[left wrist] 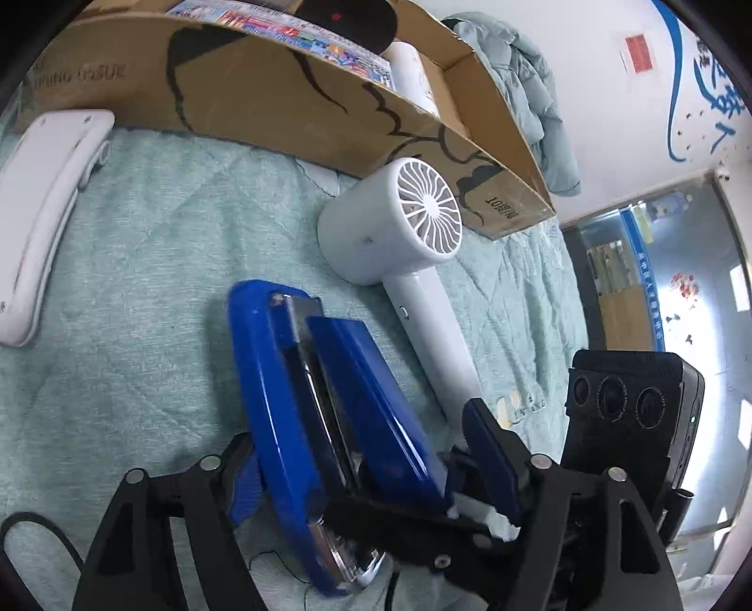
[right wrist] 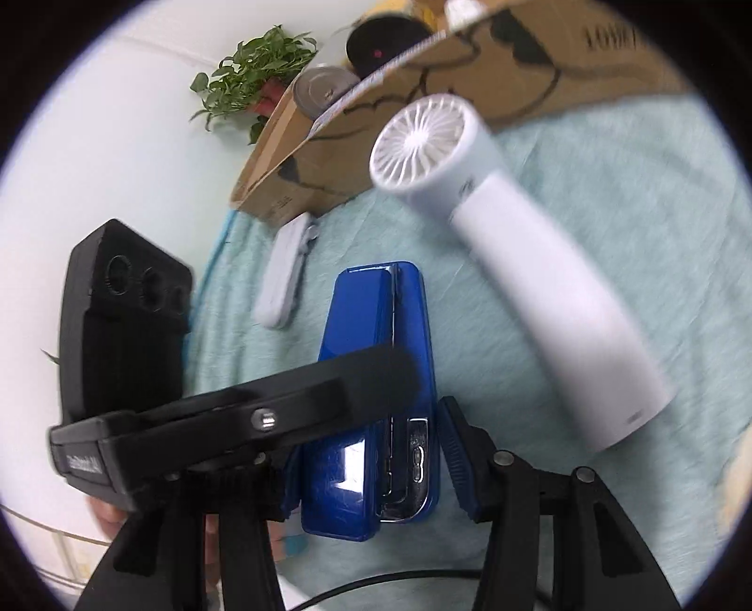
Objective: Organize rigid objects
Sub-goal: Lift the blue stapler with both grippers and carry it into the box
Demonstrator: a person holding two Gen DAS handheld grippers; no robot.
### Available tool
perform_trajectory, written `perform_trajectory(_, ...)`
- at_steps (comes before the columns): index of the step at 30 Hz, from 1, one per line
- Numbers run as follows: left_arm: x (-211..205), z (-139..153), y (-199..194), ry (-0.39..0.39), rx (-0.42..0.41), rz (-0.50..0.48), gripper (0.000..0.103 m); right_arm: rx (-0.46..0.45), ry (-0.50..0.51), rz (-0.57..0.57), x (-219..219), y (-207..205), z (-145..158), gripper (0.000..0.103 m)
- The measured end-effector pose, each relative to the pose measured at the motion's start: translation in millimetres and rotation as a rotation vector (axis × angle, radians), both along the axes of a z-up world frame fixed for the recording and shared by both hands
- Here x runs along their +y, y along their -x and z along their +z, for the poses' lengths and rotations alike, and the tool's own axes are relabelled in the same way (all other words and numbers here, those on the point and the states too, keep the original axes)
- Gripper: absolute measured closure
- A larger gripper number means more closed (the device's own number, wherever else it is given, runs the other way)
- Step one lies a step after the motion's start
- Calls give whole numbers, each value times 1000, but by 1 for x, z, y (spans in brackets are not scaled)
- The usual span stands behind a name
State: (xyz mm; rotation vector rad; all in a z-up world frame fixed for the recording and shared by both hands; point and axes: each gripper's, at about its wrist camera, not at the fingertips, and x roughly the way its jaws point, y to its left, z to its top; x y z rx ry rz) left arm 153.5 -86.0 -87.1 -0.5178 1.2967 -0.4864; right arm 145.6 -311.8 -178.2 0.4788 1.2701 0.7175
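A blue stapler (left wrist: 324, 409) lies on its side on the pale green quilt (left wrist: 141, 263). My left gripper (left wrist: 366, 451) has its blue pads on either side of the stapler's rear, the right pad (left wrist: 493, 451) a little off it. My right gripper (right wrist: 371, 460) also straddles the stapler (right wrist: 376, 376), and the left gripper crosses in front of it. A white hair dryer (left wrist: 399, 235) lies just right of the stapler, also in the right wrist view (right wrist: 493, 225). The cardboard box (left wrist: 291, 94) stands behind.
A white curved device (left wrist: 42, 211) lies on the quilt at the left, seen too in the right wrist view (right wrist: 286, 277). The box holds a black round object (left wrist: 348, 19), a white bottle (left wrist: 413, 70) and a tin can (right wrist: 324, 89). A potted plant (right wrist: 254, 70) stands beyond.
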Motion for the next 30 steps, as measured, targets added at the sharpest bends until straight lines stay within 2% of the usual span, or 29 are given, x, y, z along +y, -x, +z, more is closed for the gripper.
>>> perform_trajectory(3, 6, 2, 0, -9, -6, 13, 51, -15, 9, 8, -5, 8, 9, 54)
perform_trajectory(5, 9, 6, 1, 14, -18, 14, 53, -32, 13, 14, 1, 10, 15, 54)
perform_trajectory(8, 9, 18, 3, 6, -55, 10, 56, -88, 38, 25, 16, 5, 25, 55)
perform_trajectory(9, 9, 24, 4, -3, -73, 16, 61, -110, 50, 28, 19, 5, 30, 56)
perform_trajectory(10, 12, 30, 3, -5, -85, 26, 63, -145, 42, 36, 25, 4, 34, 68)
perform_trajectory(13, 18, 45, 0, 10, -119, 40, 64, -200, 57, 53, 36, 2, 49, 68)
perform_trajectory(17, 25, 70, -6, -14, -181, 46, 64, -295, 92, 64, 53, -3, 75, 68)
perform_trajectory(24, 35, 133, -26, -57, -326, 40, 64, -474, 114, 55, 78, -13, 127, 68)
perform_trajectory(26, 38, 147, -31, -67, -356, 37, 64, -520, 125, 49, 73, -14, 138, 68)
perform_trajectory(30, 43, 171, -48, -86, -405, 28, 64, -543, 102, 36, 75, -29, 157, 68)
